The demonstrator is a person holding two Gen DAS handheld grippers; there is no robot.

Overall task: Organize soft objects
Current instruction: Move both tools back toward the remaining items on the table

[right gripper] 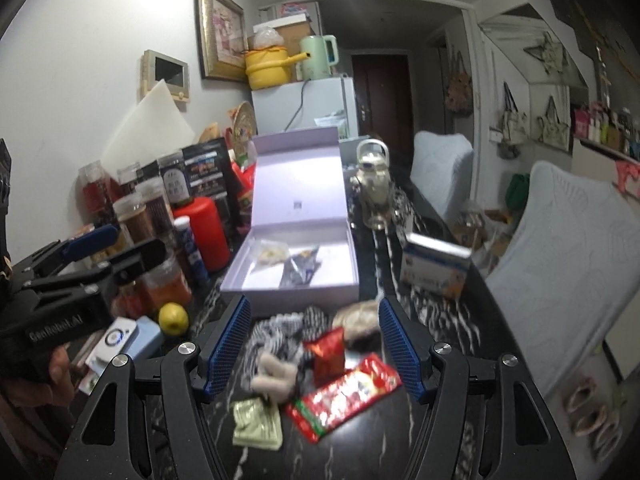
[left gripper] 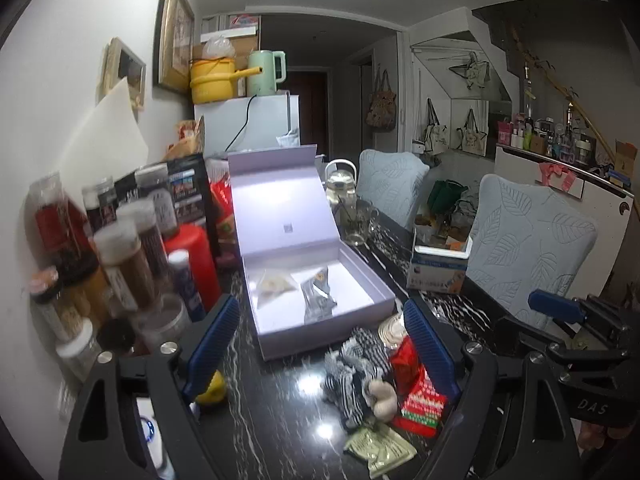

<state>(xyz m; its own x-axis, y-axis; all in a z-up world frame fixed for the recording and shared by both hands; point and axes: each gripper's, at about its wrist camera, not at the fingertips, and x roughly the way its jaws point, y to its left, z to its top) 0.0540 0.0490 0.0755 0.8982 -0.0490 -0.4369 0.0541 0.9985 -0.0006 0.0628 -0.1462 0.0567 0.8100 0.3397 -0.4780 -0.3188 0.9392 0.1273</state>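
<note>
An open white box (left gripper: pixel 276 338) (right gripper: pixel 256 288) sits on the black marble table, lid up, holding a clear packet (left gripper: pixel 274 285) and a silver packet (left gripper: pixel 318 294). In front of it lies a pile: striped cloth with a beige piece (left gripper: pixel 352 376) (right gripper: pixel 276 332), a small red packet (right gripper: pixel 330 354), a long red packet (right gripper: pixel 344 394), a green sachet (left gripper: pixel 380 446) (right gripper: pixel 258 422). My left gripper (left gripper: pixel 320 346) is open and empty above the table, just left of the pile. My right gripper (right gripper: pixel 314 348) is open and empty, jaws either side of the pile.
Jars, bottles and a red canister (left gripper: pixel 192 264) crowd the table's left side by the wall. A yellow fruit (right gripper: pixel 173 318), a glass teapot and mug (left gripper: pixel 352 216), and a blue-white carton (left gripper: pixel 438 270) stand around. Two covered chairs (left gripper: pixel 524 248) line the right edge.
</note>
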